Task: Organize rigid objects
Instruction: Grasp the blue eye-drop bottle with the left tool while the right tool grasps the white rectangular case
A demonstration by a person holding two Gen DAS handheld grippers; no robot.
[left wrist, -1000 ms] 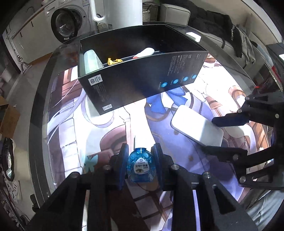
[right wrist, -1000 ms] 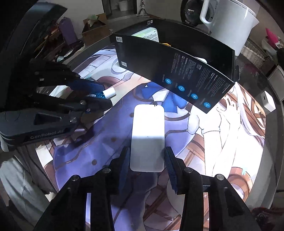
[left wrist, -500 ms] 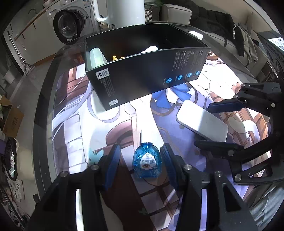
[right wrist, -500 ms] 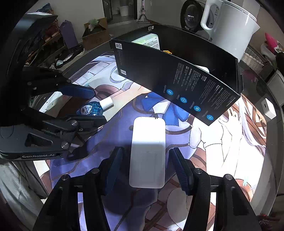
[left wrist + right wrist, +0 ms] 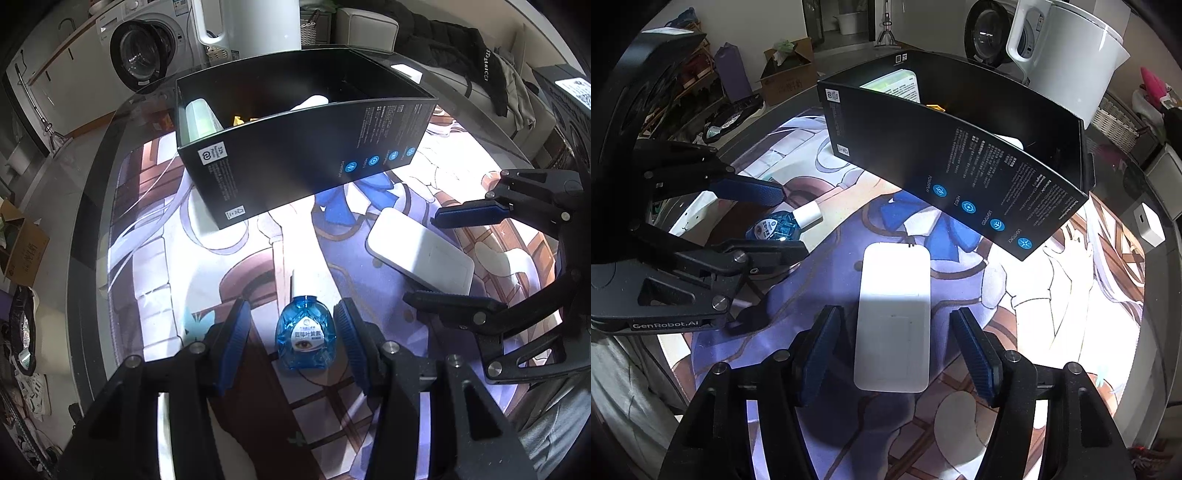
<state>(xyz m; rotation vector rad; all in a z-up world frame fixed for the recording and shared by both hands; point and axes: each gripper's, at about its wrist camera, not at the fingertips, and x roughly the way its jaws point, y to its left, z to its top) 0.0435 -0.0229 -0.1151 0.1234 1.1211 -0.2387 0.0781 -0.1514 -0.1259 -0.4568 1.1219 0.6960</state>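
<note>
Blue bottle (image 5: 306, 336), white slab (image 5: 893, 317), blk box (image 5: 306, 162), anime-print mat (image 5: 236, 258).

White slab (image 5: 892, 317) flat between opening right tool (image 5: 899, 347), black box (image 5: 960, 162) beyond, printed mat (image 5: 1052, 295)

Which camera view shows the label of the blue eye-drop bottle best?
The left wrist view: the blue eye-drop bottle faces the camera, label readable. The right wrist view shows it sideways, partly hidden behind the left gripper.

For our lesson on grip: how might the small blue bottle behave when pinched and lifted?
The blue bottle lies flat between the open left gripper, so probably won't roll. Its glossy, tapered plastic may slip. It looks small and likely light.
</note>
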